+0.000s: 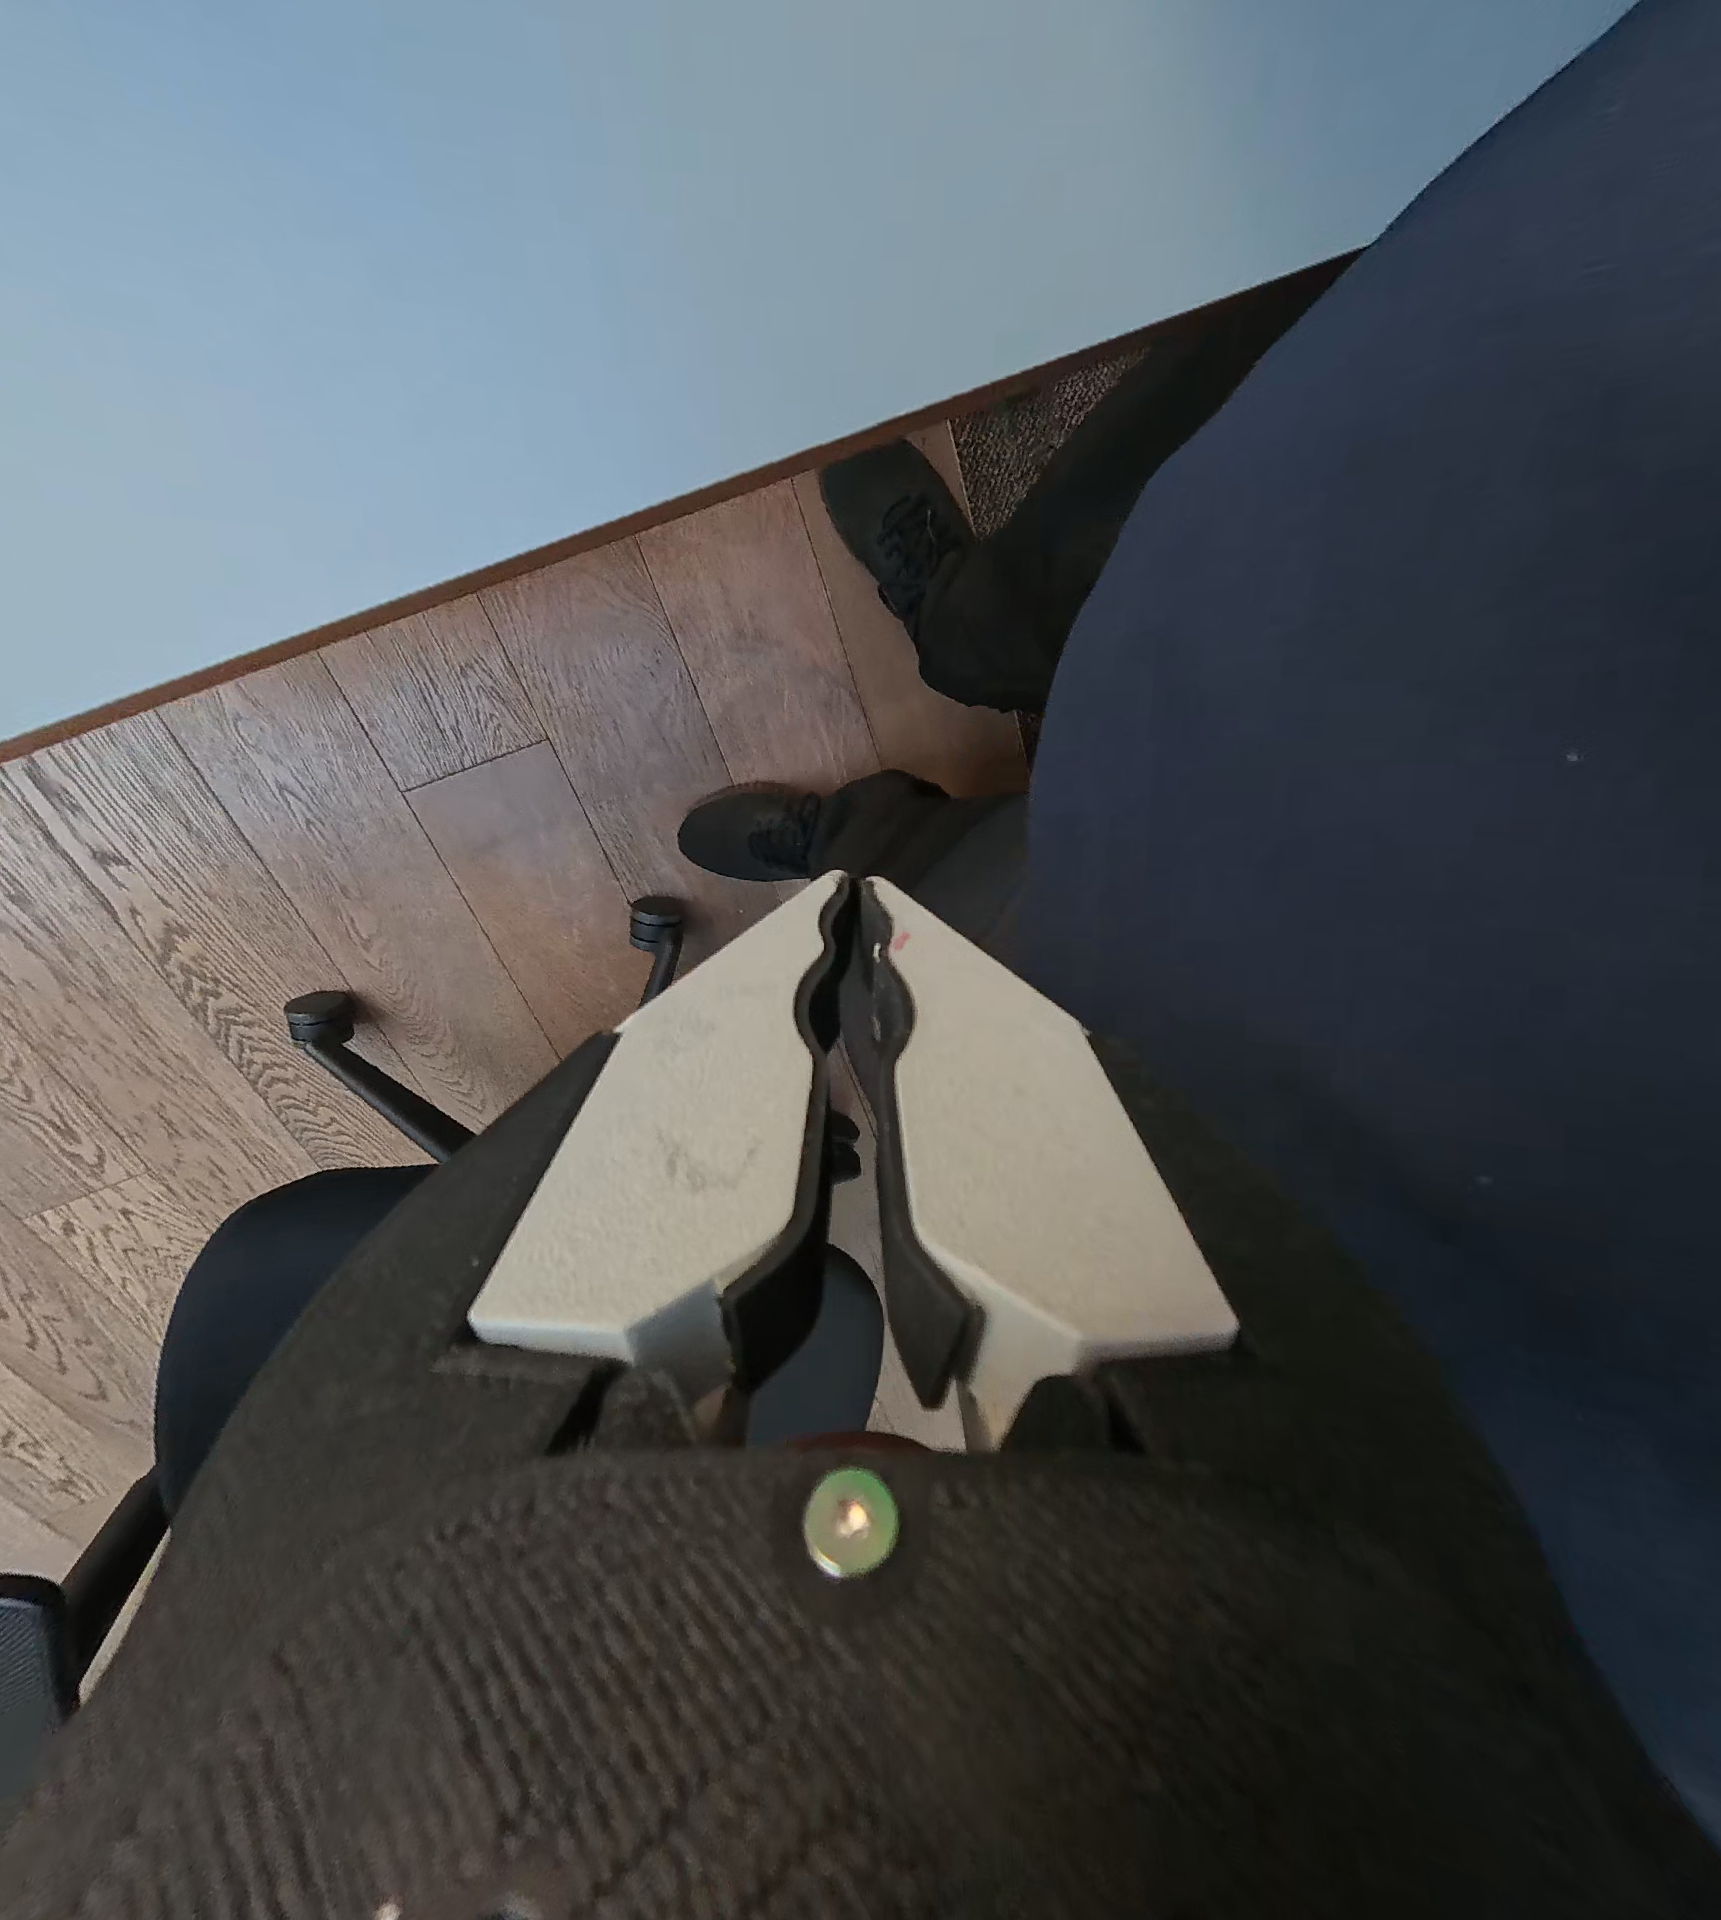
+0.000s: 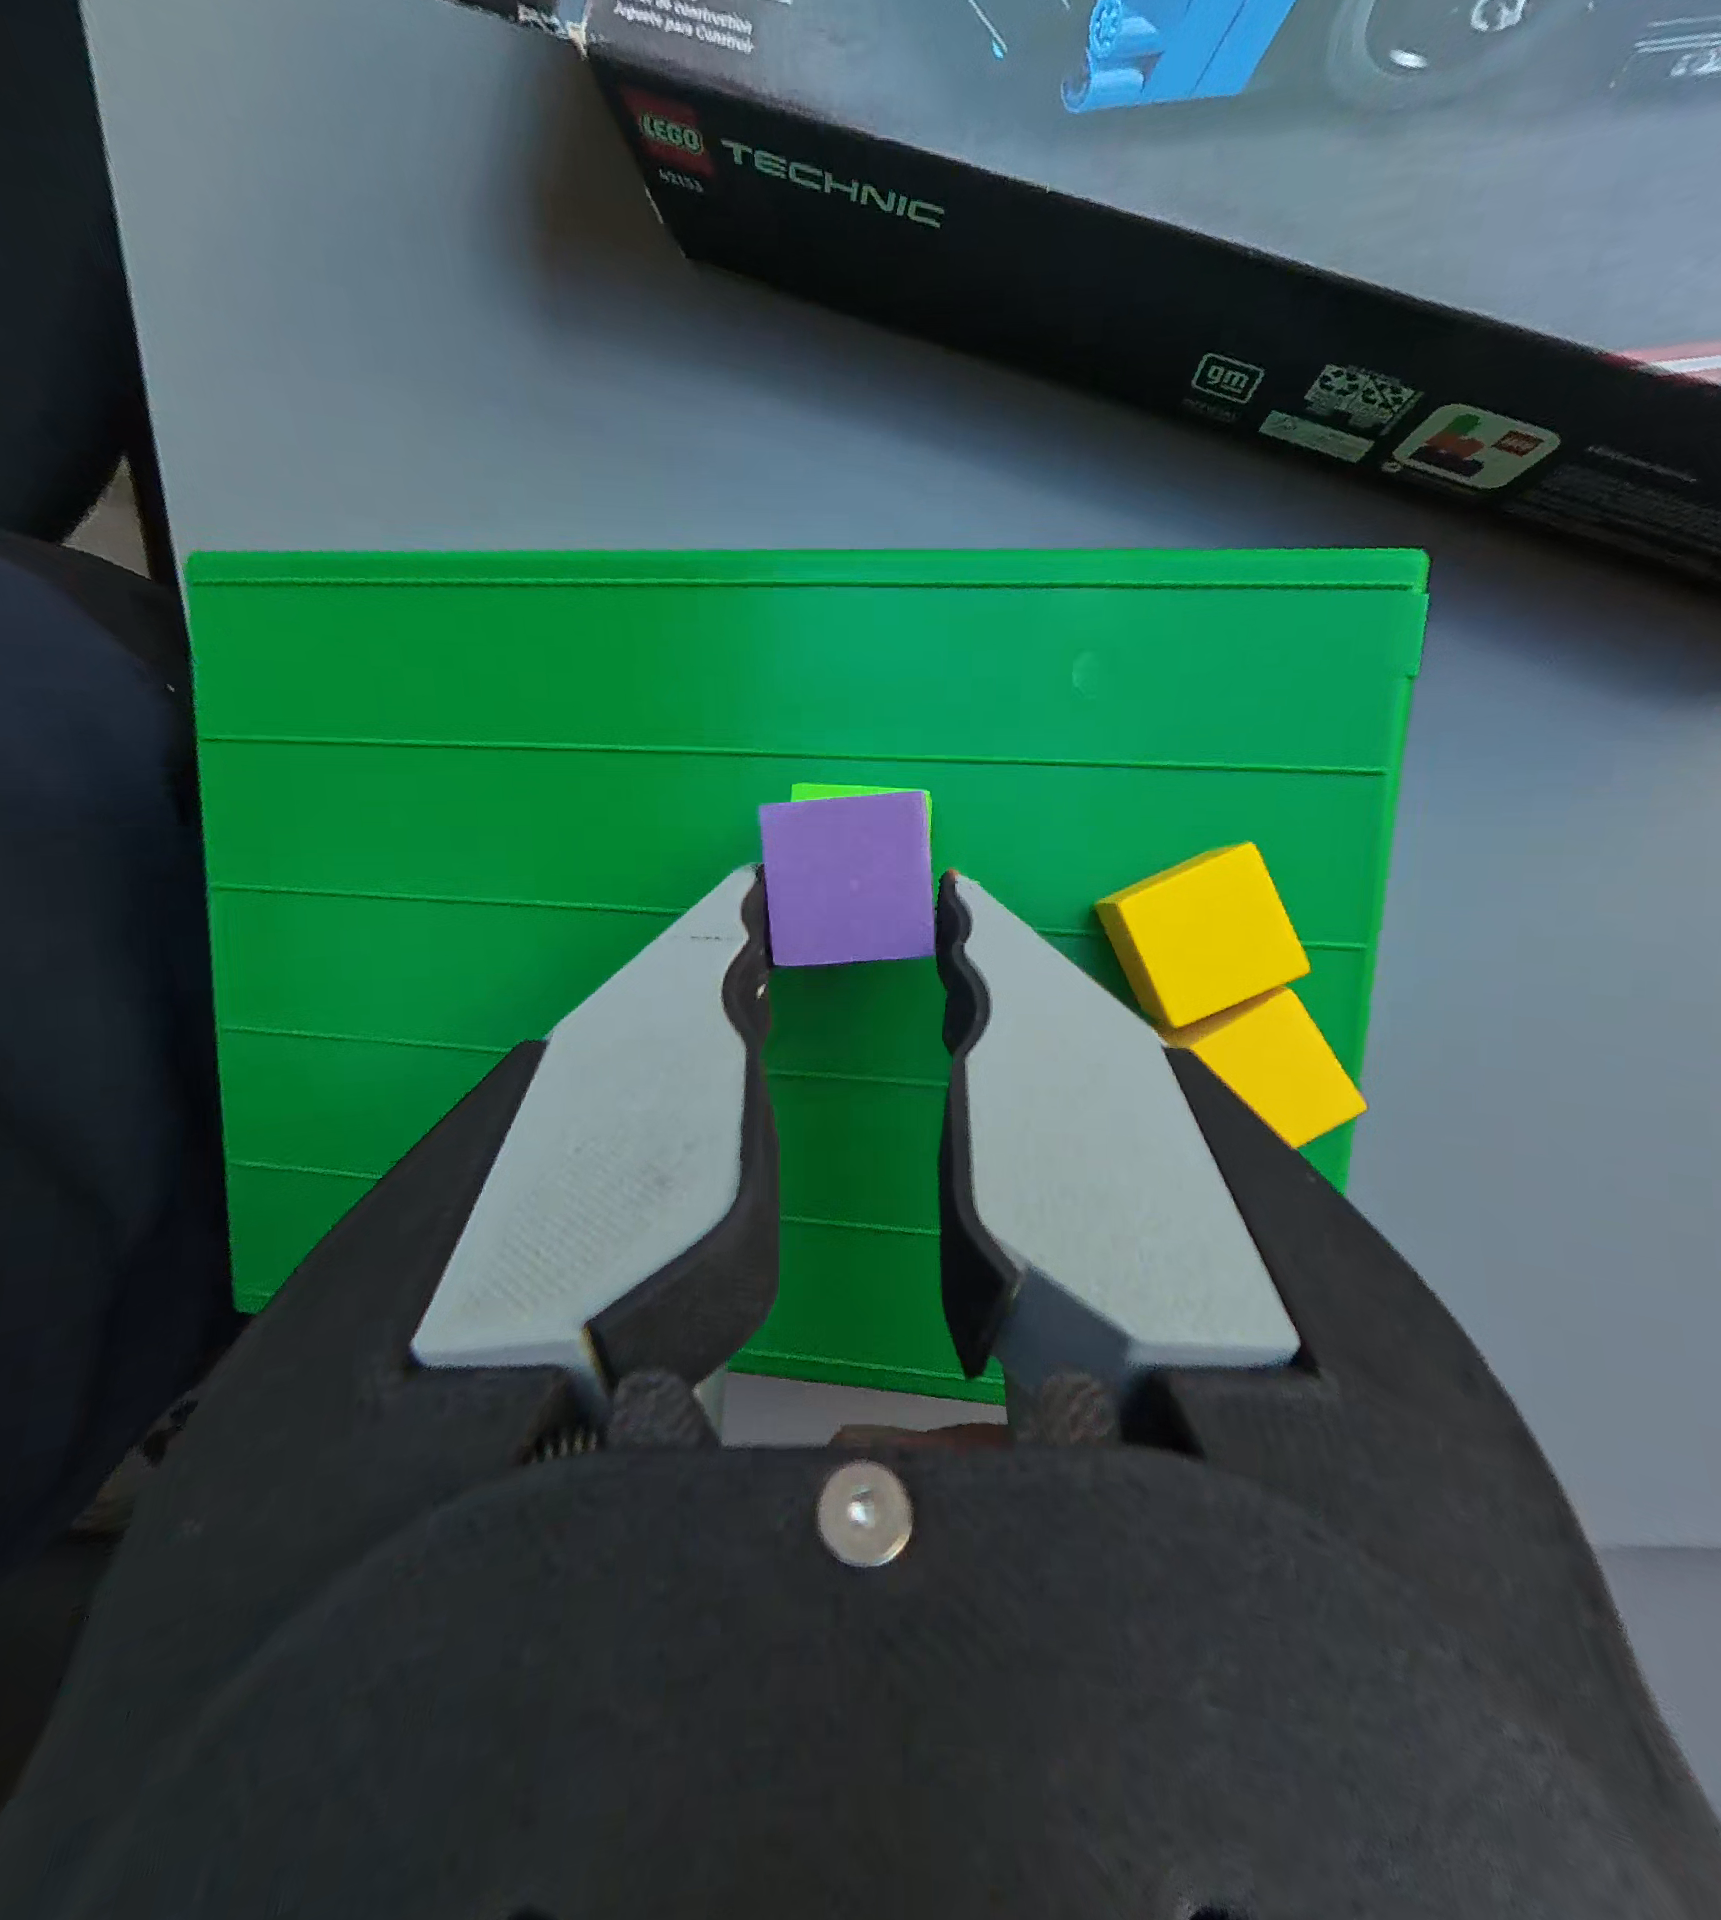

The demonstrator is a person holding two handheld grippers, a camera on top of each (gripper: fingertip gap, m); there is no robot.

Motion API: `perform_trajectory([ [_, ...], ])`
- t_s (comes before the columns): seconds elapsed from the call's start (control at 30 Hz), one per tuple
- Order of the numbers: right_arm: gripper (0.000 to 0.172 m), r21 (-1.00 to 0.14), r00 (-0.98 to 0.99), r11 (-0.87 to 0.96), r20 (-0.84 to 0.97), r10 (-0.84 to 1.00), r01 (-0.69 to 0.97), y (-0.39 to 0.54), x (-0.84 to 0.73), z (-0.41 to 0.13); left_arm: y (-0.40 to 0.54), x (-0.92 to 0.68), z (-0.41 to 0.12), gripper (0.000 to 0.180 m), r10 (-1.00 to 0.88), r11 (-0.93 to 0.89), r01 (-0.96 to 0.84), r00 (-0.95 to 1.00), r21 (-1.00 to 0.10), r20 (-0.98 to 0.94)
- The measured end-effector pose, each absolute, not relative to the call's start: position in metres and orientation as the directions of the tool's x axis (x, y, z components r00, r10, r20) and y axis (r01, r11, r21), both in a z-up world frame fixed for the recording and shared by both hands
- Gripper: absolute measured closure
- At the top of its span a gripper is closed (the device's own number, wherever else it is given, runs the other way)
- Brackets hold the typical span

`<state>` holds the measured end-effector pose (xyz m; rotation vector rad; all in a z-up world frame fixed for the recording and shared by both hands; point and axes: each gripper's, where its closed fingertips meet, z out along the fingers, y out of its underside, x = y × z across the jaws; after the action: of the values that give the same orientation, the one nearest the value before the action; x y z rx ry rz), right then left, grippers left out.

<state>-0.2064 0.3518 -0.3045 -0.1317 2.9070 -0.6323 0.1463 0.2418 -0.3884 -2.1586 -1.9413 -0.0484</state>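
Note:
My right gripper [image 2: 853, 885] hangs over a green ribbed board [image 2: 627, 675]. A purple cube [image 2: 845, 888] stands between its fingertips, stacked on a light green cube [image 2: 814, 793] whose far edge peeks out behind it. The left pad lies against the purple cube and a thin gap shows at the right pad, so the jaws stand open around it. Two yellow cubes [image 2: 1204, 930] lie stacked askew just right of the right finger. My left gripper [image 1: 851, 885] is shut and empty, pointing down at a wooden floor [image 1: 316, 831].
A long black printed box [image 2: 1147, 291] lies on the grey table [image 2: 368, 364] behind the board. In the left wrist view there are black chair castors [image 1: 316, 1013], a black chair seat [image 1: 243, 1299], a person's black shoes [image 1: 752, 831] and dark blue clothing [image 1: 1407, 831]. My hands' fingertips stand some 40 cm from each other.

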Motion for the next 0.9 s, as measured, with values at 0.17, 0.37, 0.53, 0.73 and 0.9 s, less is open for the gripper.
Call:
perform_trajectory([
  [0.17, 0.145, -0.406, -0.988, 0.913, -0.119, -0.102, -0.045, 0.352, -0.200, -0.309, 0.236, 0.154, -0.391, 0.180, 0.976, -0.080, 0.983, 0.111, -0.164, 0.189],
  [0.37, 0.141, -0.413, -0.993, 0.911, -0.106, -0.056, -0.007, 0.347, -0.199, -0.310, 0.238, 0.160, -0.396, 0.180, 0.971, -0.087, 0.980, 0.123, -0.176, 0.204],
  [0.53, 0.135, -0.455, -0.983, 0.891, -0.172, -0.068, 0.017, 0.346, -0.190, -0.299, 0.236, 0.162, -0.396, 0.180, 0.971, -0.077, 0.978, 0.118, -0.194, 0.209],
  [0.73, 0.135, -0.549, -0.972, 0.827, -0.236, -0.021, 0.116, 0.358, -0.230, -0.269, 0.229, 0.170, -0.397, 0.180, 0.973, -0.034, 0.978, 0.078, -0.205, 0.215],
  [0.9, 0.131, -0.555, -0.987, 0.831, -0.139, -0.074, 0.016, 0.353, -0.266, -0.263, 0.227, 0.176, -0.400, 0.180, 0.973, -0.008, 0.980, 0.054, -0.200, 0.223],
])
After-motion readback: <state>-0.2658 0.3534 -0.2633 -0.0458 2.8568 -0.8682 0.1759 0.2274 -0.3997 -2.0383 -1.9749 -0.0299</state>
